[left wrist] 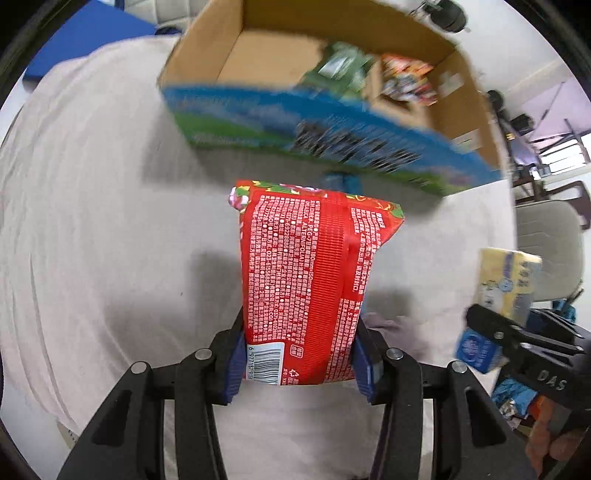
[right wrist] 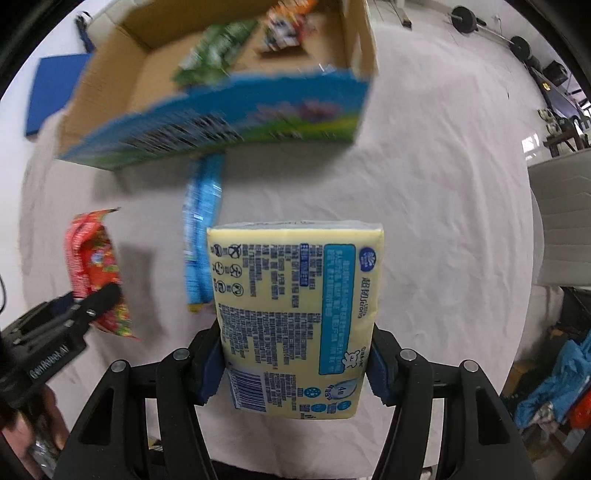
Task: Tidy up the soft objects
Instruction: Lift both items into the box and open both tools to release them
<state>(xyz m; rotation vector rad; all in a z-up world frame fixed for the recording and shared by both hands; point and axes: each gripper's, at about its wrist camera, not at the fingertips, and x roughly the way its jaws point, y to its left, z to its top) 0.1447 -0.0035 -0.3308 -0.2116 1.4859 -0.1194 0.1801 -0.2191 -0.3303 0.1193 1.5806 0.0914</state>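
My left gripper (left wrist: 299, 354) is shut on a red soft pack (left wrist: 306, 280) with white print and holds it above the white cloth. My right gripper (right wrist: 295, 365) is shut on a pale yellow tissue pack (right wrist: 295, 314). Each shows in the other view: the yellow pack (left wrist: 506, 284) at the right edge, the red pack (right wrist: 96, 269) at the left. An open cardboard box (left wrist: 332, 122) with a blue and green printed side stands ahead; it also shows in the right wrist view (right wrist: 221, 122). A blue pack (right wrist: 201, 229) lies on the cloth before the box.
The box holds a green pack (right wrist: 214, 51) and a colourful pack (left wrist: 406, 77). A blue mat (right wrist: 51, 88) lies far left. A pale chair (right wrist: 561, 218) stands right of the table. Weights (right wrist: 491, 33) lie on the floor behind.
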